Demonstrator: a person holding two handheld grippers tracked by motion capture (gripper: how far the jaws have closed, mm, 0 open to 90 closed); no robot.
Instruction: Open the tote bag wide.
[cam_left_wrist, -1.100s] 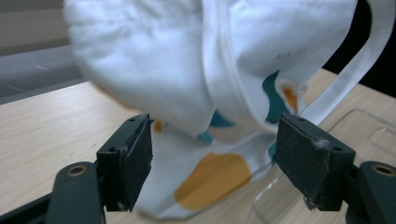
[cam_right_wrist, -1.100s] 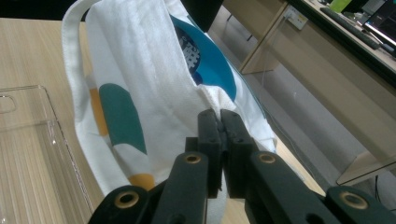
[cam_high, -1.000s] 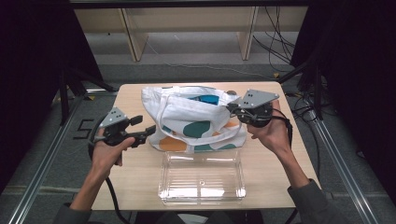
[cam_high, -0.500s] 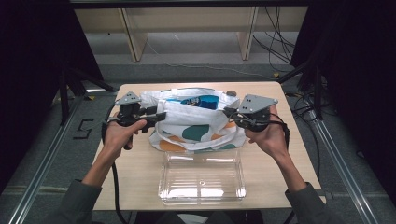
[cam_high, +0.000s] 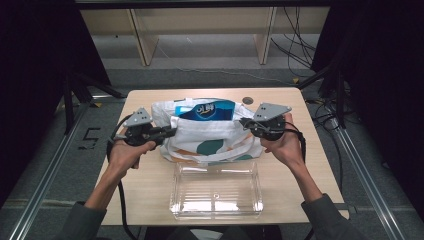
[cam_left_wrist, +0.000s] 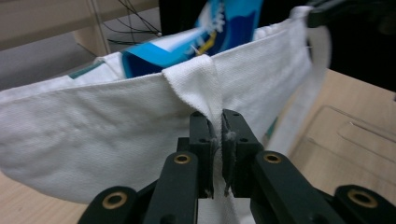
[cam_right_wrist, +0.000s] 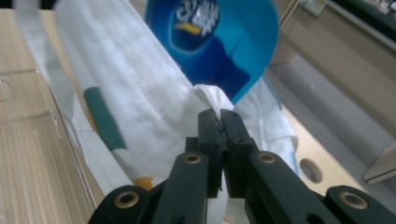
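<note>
High view first: a white woven-cloth tote bag with teal and orange patches (cam_high: 207, 137) lies on the light wooden table (cam_high: 310, 175), its mouth pulled wide between the two tools. A blue plastic packet with white lettering (cam_high: 206, 110) stands inside the opening. The left gripper (cam_high: 169, 131) pinches the bag's rim at its left end, and the right gripper (cam_high: 245, 122) pinches the right end. A clear rectangular plastic tray (cam_high: 216, 192) sits just in front of the bag, nearer the person.

Left gripper view: the black jaws stand narrow, clamped on a fold of the white cloth where a strap is sewn to the rim, with the blue packet rising behind the bag's near wall (cam_left_wrist: 93, 130). They have just been closing, and the cloth is between them.

Right gripper view: the jaws are pressed together on a small bunch of the bag's rim (cam_right_wrist: 208, 98), the packet (cam_right_wrist: 215, 37) just beyond.

Risk, as I judge it: each bite is thin, so pulling the ends apart too hard could let the cloth slip free and the mouth sag shut; tilting the bag could tip the packet out.

Compared with a second ago, the left gripper has come in from beside the bag to grip its rim, the mouth is now spread, and the packet shows plainly.
</note>
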